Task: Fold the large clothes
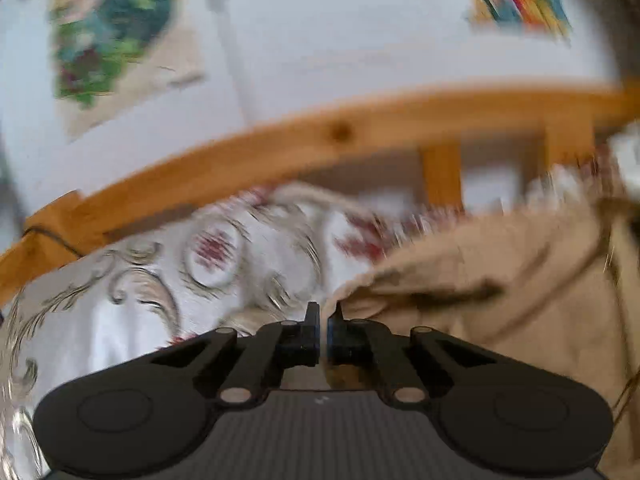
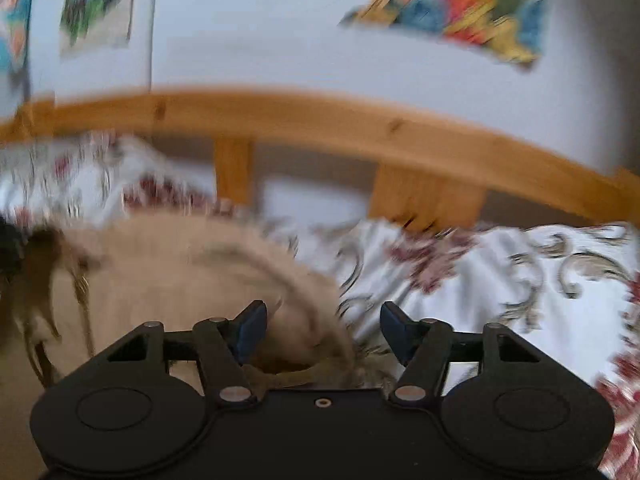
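Pinching an edge of the beige garment (image 1: 500,280), left gripper (image 1: 323,320) jaws nearly closed, right gripper (image 2: 323,322) jaws wide over the garment, patterned bedspread (image 2: 500,280) ahead, wooden rail (image 1: 360,128) beyond.

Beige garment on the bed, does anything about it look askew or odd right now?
Yes: the beige garment lies bunched and rumpled on the floral bedspread, not flat. The left gripper pinches its edge; the right gripper is open.
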A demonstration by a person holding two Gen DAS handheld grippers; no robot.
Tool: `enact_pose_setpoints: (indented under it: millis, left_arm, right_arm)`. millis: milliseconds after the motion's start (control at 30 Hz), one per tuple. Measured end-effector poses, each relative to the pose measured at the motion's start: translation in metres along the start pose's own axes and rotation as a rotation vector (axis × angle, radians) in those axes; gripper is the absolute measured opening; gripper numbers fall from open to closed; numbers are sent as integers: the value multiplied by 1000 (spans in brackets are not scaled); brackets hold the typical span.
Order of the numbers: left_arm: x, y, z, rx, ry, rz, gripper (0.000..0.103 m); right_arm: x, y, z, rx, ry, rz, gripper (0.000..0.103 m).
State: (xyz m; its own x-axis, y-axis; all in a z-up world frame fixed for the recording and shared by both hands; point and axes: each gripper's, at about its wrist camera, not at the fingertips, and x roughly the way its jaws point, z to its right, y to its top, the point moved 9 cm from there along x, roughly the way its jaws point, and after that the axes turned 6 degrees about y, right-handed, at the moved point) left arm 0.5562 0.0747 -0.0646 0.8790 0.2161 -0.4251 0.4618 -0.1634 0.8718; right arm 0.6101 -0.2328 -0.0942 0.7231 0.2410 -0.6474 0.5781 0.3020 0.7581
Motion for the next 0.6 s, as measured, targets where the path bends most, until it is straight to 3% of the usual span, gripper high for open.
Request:
enact_pose_setpoints:
  millis: [33, 67, 100, 133, 233, 333, 400, 500, 600]
  left_arm:
    - [-5, 3, -7, -51, 2, 22, 2]
    - [-13, 7, -15, -108, 1, 59, 2]
    - [-20, 10, -21, -149, -9, 91, 2]
    - [-26, 11, -25, -171, -26, 106, 3]
    - [-47, 13, -28, -178, -50, 186, 2]
    - [-68, 11, -28, -188, -69, 239, 3]
    - [-82, 4, -29, -185, -92, 251, 3]
    - [-112, -11, -22, -62, -87, 328, 3]
    - [-133, -37, -16, 0, -128, 322, 5]
  right_arm:
    - [-1, 1, -1, 2, -33, 13, 13]
    - [-9, 4, 1, 31, -65, 66, 12]
    - [-21, 7, 4, 69, -87, 132, 3]
    - [-35, 10, 9, 110, -115, 196, 3]
    - [-79, 11, 23, 245, -92, 356, 4]
    - [-112, -2, 27, 297, -86, 447, 4]
    - [-132, -17, 25, 334, -57, 477, 4]
    - [-155, -41, 13, 271, -65, 501, 4]
    - [-174, -66, 3, 235, -86, 495, 4]
